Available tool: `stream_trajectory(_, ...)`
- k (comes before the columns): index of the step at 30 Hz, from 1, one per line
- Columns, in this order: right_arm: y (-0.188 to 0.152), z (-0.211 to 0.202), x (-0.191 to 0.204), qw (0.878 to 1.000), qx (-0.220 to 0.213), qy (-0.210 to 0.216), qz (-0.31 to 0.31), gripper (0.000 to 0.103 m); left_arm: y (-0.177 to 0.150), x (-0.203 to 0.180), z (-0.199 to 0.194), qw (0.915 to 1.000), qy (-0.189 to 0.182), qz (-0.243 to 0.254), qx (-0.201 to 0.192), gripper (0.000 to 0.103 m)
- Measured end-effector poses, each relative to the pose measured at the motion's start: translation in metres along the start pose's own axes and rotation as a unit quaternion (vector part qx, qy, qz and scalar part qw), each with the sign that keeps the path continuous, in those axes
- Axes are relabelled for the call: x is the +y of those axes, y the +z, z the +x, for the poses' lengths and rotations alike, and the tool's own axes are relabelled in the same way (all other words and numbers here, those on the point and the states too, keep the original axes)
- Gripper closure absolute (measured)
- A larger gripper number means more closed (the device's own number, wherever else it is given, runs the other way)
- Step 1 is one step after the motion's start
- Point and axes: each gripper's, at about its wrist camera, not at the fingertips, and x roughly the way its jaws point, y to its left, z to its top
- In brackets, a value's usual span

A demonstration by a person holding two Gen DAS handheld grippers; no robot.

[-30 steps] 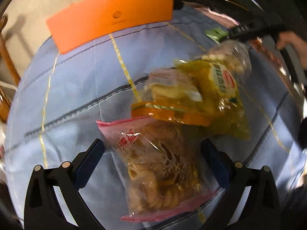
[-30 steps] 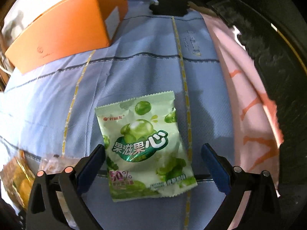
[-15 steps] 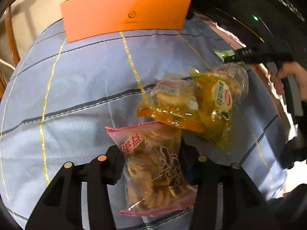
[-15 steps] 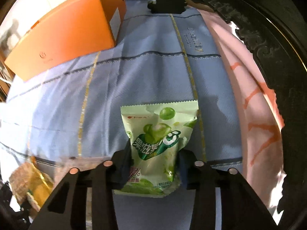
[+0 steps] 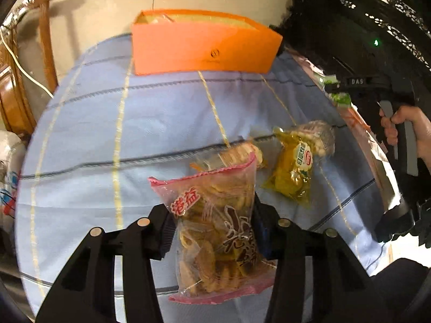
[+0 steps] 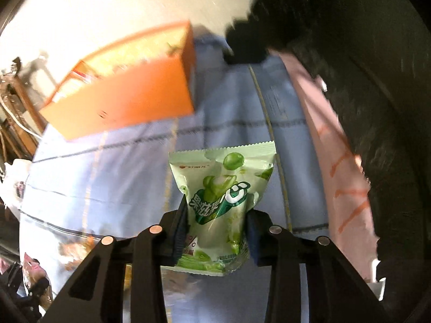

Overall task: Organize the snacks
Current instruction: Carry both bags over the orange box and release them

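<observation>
I am seeing the right view smeared by blur, so the orange box ahead and to the left of my right claw is hard to read, and what lies inside it I cannot make out. The lower edge of the green candy packet is sitting behind the claw fingers, partly cut off. Low in the left corner, some snack bags are only a blur.

My right claw is standing narrow, pads pressing both sides of the green candy packet, which is hanging clear above the blue cloth on the desk.

My left claw is also narrow, clamping the pink-edged bag of crisps by its sides, lifted off the cloth. Just beyond it a clear bag with an orange strip is mostly hidden behind the crisps. To the right of that, a yellow packet is lying on the cloth, overlapping a blurred clear bag. Far ahead the orange box is standing at the cloth's far edge. At the right edge, a hand is gripping the other claw's handle.
</observation>
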Motion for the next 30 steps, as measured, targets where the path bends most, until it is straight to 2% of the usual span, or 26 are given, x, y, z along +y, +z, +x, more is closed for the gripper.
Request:
stream_trajectory(3,0.02,-0.018,0.011,0.999,-0.025,0.026,0.008,0.066,0.016,0.005,-0.015,0.9997,0.012,0.017,-0.01,0.056)
stream_trajectory(5,0.037,-0.026,0.018,0.998,-0.045,0.052,0.01,0.066,0.038,0.011,-0.022,0.9993,0.011,0.025,-0.025,0.056)
stream_trajectory(7,0.058,-0.033,0.031,0.996,-0.062,0.059,0.001,0.066,0.061,0.015,-0.025,0.9981,0.027,0.038,-0.04,0.056)
stream_trajectory(12,0.105,-0.042,0.061,0.994,-0.092,0.057,-0.015,0.066,0.151,0.034,-0.02,0.9937,0.062,0.039,-0.085,0.056)
stream_trajectory(13,0.118,-0.042,0.067,0.993,-0.095,0.066,-0.011,0.066,0.178,0.039,-0.013,0.9925,0.074,0.026,-0.094,0.056)
stream_trajectory(15,0.135,-0.04,0.074,0.992,-0.103,0.073,-0.008,0.065,0.216,0.045,0.0,0.9912,0.091,0.002,-0.096,0.056)
stream_trajectory(17,0.156,-0.034,0.087,0.992,-0.115,0.051,-0.022,0.065,0.258,0.049,0.019,0.9901,0.107,-0.021,-0.088,0.056)
stream_trajectory(19,0.176,-0.022,0.097,0.992,-0.113,0.039,-0.033,0.065,0.289,0.049,0.035,0.9903,0.114,-0.023,-0.075,0.056)
stream_trajectory(20,0.185,-0.015,0.1,0.993,-0.109,0.04,-0.034,0.065,0.305,0.047,0.044,0.9883,0.133,-0.017,-0.072,0.056)
stream_trajectory(23,0.204,0.005,0.105,0.994,-0.096,0.042,-0.031,0.065,0.33,0.04,0.055,0.9864,0.142,0.005,-0.082,0.056)
stream_trajectory(27,0.215,0.026,0.109,0.995,-0.086,0.034,-0.033,0.065,0.343,0.033,0.071,0.9866,0.142,0.023,-0.078,0.056)
stream_trajectory(30,0.22,0.045,0.104,0.997,-0.068,0.035,-0.019,0.064,0.35,0.034,0.084,0.9878,0.123,0.023,-0.093,0.051)
